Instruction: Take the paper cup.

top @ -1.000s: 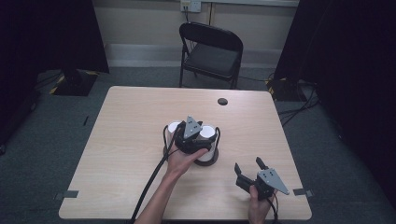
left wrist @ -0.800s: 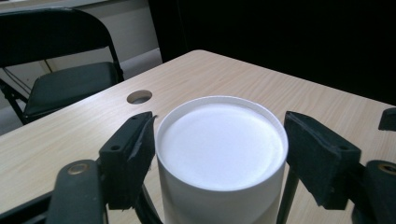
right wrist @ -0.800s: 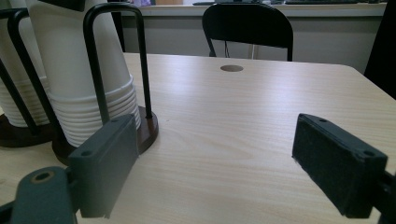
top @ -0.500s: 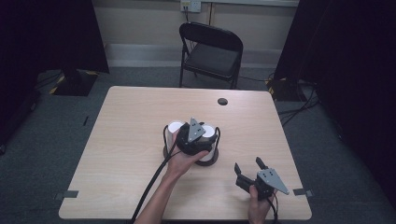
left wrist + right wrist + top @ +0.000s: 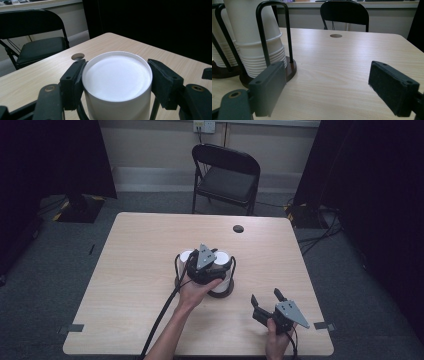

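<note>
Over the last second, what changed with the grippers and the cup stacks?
Very little. The left gripper edged slightly away from the person over the white cup stack, its jaws either side of the top cup. The right gripper stayed open near the table's front right corner; the wire holder didn't move.

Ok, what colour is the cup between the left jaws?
White cup, plain; clearest in the left gripper view.
</note>
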The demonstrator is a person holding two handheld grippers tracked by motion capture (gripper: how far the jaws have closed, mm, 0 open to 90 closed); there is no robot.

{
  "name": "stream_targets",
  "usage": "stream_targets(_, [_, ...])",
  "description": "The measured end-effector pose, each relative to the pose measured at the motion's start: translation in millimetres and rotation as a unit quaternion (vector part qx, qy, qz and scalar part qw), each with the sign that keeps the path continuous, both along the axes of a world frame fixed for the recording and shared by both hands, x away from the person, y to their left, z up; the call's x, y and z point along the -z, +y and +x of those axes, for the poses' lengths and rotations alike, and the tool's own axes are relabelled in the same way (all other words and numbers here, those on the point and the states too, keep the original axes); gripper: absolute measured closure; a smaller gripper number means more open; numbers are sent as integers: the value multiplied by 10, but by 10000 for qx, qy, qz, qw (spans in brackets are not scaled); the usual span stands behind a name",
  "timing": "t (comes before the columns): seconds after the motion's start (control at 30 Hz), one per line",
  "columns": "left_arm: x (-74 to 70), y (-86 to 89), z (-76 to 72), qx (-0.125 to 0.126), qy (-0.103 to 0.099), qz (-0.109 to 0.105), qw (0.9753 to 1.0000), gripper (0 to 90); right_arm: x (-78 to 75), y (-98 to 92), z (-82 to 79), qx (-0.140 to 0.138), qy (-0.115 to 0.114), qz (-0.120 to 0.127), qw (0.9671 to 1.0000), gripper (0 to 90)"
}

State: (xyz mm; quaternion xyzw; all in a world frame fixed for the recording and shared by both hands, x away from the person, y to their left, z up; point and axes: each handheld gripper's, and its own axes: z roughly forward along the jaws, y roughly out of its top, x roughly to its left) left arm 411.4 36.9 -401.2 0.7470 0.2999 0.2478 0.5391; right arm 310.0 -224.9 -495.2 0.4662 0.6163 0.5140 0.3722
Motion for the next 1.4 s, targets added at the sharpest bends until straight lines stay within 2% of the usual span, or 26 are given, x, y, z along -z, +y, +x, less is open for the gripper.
stream_targets(0.4, [-26, 18, -4, -26, 49, -81, 10000, 340, 0, -1, -1, -9, -1, 5, 10000, 136])
stream_targets(0.57, [-46, 10, -14, -78, 22, -198, 9998, 342, 0, -3, 0, -14, 0, 4, 10000, 136])
stream_targets(0.8, [-76, 40, -13, -100, 91, -372, 9992, 341, 0, -5, -2, -30, 3, 19, 10000, 136])
stream_targets(0.93, [-89, 53, -12, -67, 100, -394, 9992, 341, 0, -11, 0, -30, -4, 33, 10000, 137])
stream_targets(1.03, [-111, 66, -13, -96, 113, -514, 9986, 341, 1, -8, 1, -32, -8, 21, 10000, 137])
stream_targets(1.27, [-164, 84, -34, -89, 14, -619, 9980, 341, 0, -10, 1, -50, -6, 17, 10000, 137])
stream_targets(1.4, [-197, 98, -50, -75, -115, -635, 9979, 341, 0, -12, 1, -56, -3, 27, 10000, 140])
